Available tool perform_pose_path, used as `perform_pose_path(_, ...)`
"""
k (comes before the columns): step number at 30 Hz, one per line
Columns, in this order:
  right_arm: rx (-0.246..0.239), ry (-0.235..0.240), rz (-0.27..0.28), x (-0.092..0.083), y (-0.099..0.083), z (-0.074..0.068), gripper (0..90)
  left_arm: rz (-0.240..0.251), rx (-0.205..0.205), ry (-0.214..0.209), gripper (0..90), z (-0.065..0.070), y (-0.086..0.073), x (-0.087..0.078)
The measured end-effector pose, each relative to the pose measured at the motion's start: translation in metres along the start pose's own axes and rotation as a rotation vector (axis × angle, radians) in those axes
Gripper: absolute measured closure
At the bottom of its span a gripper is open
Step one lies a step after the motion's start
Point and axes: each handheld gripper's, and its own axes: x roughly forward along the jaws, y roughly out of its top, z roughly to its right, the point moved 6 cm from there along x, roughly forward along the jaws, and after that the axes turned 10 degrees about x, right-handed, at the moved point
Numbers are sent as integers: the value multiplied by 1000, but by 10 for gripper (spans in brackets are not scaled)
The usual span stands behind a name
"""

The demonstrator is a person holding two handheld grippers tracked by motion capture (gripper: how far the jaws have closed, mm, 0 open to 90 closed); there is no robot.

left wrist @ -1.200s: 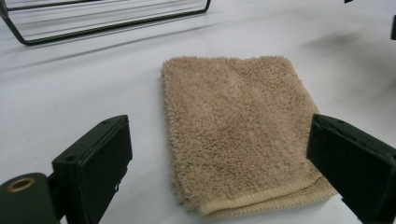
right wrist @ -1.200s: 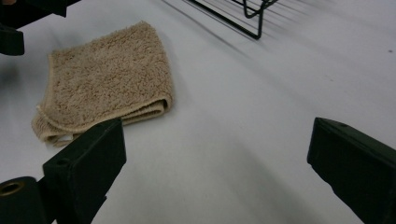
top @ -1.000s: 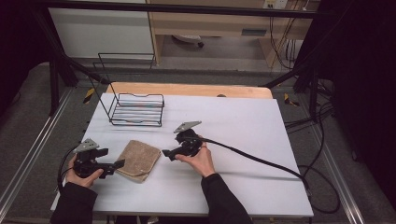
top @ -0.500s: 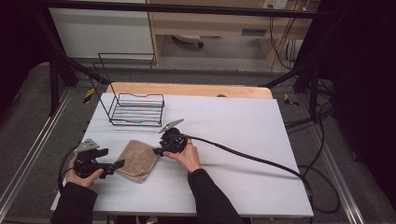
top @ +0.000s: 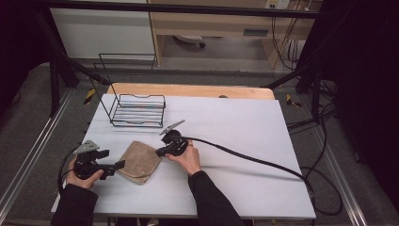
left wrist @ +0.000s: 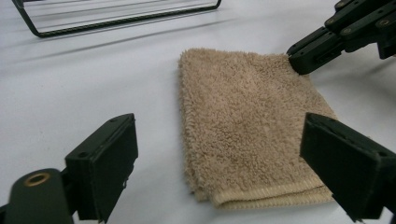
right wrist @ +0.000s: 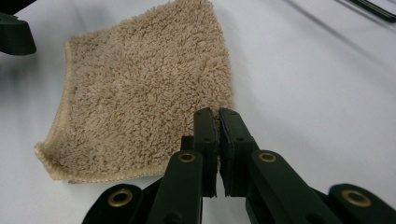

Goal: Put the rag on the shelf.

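While both claws flank it, one folded towel [top: 139, 161]: left claw [top: 118, 165] wide, right claw [top: 160, 151] pinched together.

One tan terry towel [top: 139, 161] lies flat on the white desk [top: 244, 127], folded to a rough square with stacked layers visible along one hemmed edge. The pile is thick and looped, and a stitched hem borders the edges. It sits near the front left of the desk, turned slightly askew to the desk's edges. Its surface shows no stains.
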Motion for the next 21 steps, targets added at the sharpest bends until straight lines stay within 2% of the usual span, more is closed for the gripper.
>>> perform_pose_path(5, 48, -29, 28, -14, -6, -5, 868, -5, -9, 4, 164, 1, -1, 1)
perform_pose_path(11, 111, -95, 75, -34, -30, -6, 866, -13, -15, 13, 215, 4, -1, 8)
perform_pose_path(14, 111, -116, 89, -38, -37, -7, 866, -11, -21, 30, 241, 4, 0, 11)
perform_pose_path(16, 125, -136, 112, -42, -47, -9, 865, -9, -27, 41, 291, 4, 1, 13)
perform_pose_path(21, 145, -156, 130, -45, -59, -12, 864, -3, -34, 45, 356, 5, 5, 23)
